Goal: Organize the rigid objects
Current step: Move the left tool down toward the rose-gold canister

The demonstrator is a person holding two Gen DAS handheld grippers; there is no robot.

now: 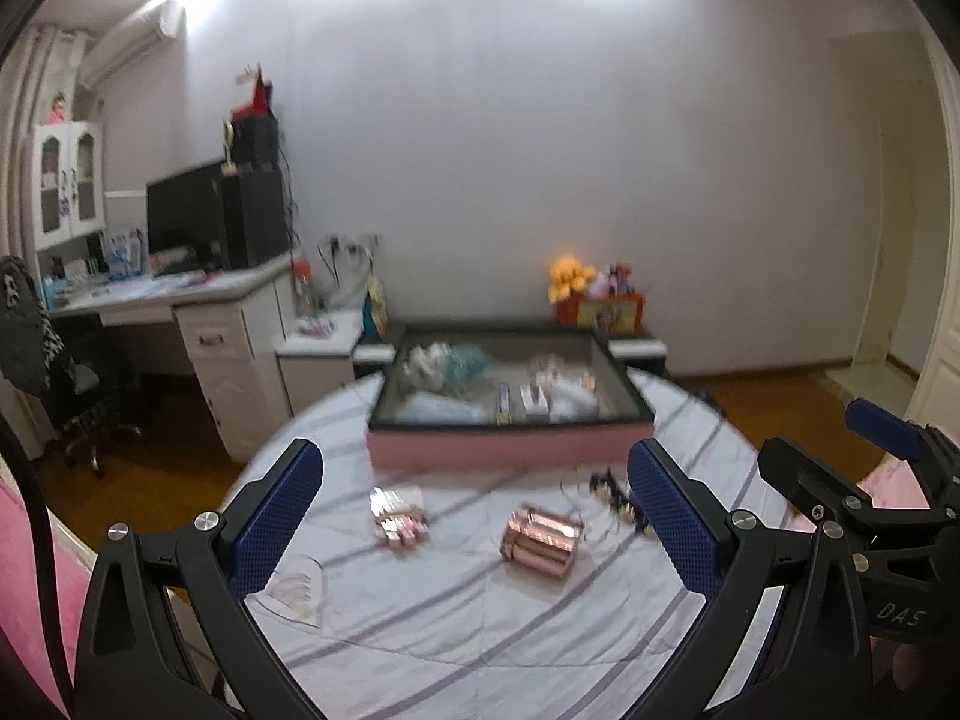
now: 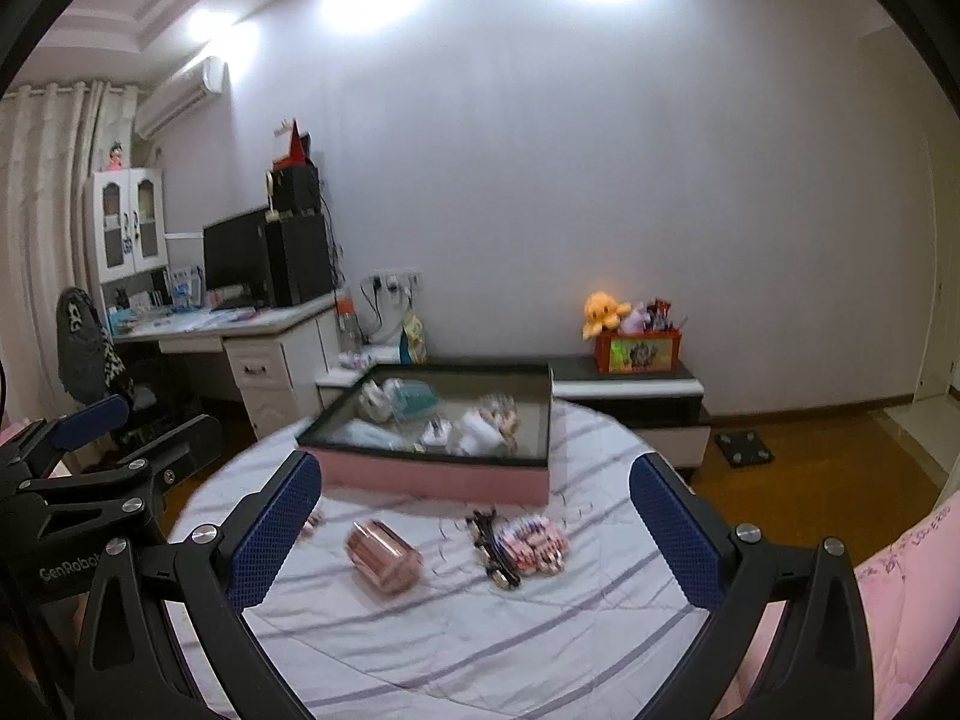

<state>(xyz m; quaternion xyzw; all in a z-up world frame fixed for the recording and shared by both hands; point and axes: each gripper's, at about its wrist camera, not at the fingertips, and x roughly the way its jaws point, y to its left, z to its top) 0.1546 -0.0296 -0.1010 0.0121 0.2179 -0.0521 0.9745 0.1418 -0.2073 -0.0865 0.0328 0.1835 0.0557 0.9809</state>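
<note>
Left tongs (image 1: 474,516) and right tongs (image 2: 477,531) both spread wide, empty, above striped-cloth round bench (image 1: 456,618). Shiny rose-gold faceted container (image 1: 543,542) lies toppled before pink shallow tray (image 1: 504,447). Risk: slick facets slip; container rolls off.

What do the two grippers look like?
Both match: the left gripper and right gripper have black plastic frames with triangular cut-outs, silver bolts and blue textured pads. White lettering marks the bodies, and a black cable runs beside the left one.

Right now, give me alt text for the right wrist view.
The open right gripper hovers over a striped round table holding a rose-gold container, dark clips and a pink packet, before a pink tray.
</note>
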